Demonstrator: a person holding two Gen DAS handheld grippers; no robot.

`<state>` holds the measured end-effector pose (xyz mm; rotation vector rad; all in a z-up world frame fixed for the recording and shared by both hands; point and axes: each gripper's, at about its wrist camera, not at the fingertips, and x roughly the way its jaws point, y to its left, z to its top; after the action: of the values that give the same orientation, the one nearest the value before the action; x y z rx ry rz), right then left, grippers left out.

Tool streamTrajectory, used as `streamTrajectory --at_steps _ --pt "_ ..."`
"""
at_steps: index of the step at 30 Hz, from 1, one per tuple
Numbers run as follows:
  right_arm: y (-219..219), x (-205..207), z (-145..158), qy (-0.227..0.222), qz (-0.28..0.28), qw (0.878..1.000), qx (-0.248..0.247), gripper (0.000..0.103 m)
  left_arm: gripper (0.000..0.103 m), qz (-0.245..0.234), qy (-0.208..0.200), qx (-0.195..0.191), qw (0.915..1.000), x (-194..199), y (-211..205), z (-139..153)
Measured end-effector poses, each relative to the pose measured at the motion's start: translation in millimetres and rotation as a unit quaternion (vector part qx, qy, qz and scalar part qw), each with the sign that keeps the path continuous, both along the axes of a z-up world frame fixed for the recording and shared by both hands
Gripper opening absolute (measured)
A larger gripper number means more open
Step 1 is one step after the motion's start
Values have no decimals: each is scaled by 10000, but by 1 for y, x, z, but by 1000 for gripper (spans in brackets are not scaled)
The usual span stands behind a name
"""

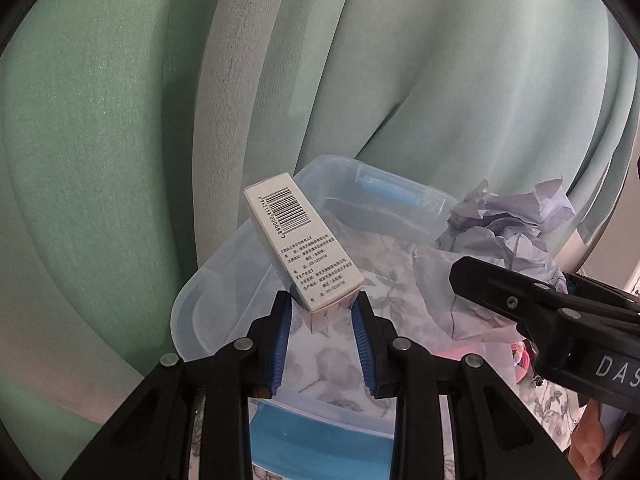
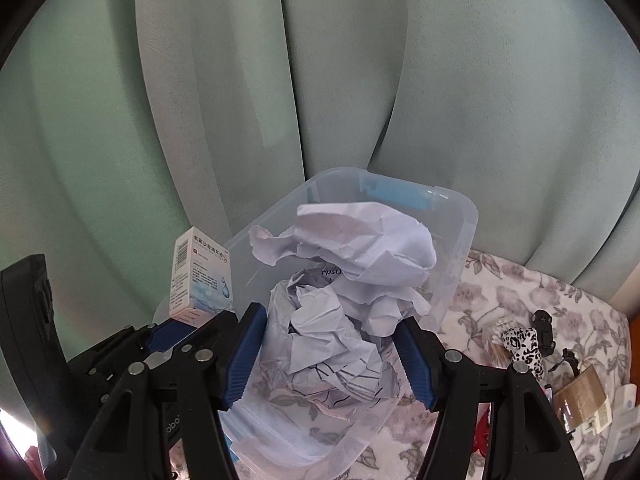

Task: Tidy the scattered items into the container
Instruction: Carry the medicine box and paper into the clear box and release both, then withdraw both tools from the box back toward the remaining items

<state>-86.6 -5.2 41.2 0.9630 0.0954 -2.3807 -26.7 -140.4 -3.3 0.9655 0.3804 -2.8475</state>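
Note:
My left gripper (image 1: 323, 300) is shut on the lower end of a small white box (image 1: 296, 240) with a barcode, tilted over the left side of a clear plastic container (image 1: 188, 304). The right wrist view shows the same box (image 2: 200, 276) upright at the container's left rim (image 2: 468, 216). My right gripper (image 2: 330, 320) is shut on a big wad of crumpled pale paper (image 2: 352, 264), held over the container's opening. In the left wrist view that paper (image 1: 516, 216) sticks out past the right gripper (image 1: 516, 276). The container's blue handle (image 2: 400, 196) sits at its far end.
A green curtain (image 2: 320, 80) hangs close behind the container. On the floral cloth (image 2: 500, 292) to the right lie a leopard-print item (image 2: 520, 344), a black clip (image 2: 544, 328) and a brown box (image 2: 580, 396). A pink cable (image 1: 520, 360) and a hand (image 1: 588, 440) show at lower right.

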Motion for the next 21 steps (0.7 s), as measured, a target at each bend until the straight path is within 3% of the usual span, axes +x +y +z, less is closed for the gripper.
streamTrajectory --at_steps 7,10,13,21 --pt "-3 -7 -3 26 -27 10000 32 74 33 25 -97 63 9999 0 -1 0" --pt "-1 -9 -4 39 -68 10000 16 82 48 -11 -150 137 9998 1 -1 1" --pt "3 -9 -2 10 -110 9999 -69 90 51 -49 -176 205 9996 2 14 2" --pt "17 -3 2 -52 -290 9995 -138 90 53 -145 -235 135 9995 8 28 23"
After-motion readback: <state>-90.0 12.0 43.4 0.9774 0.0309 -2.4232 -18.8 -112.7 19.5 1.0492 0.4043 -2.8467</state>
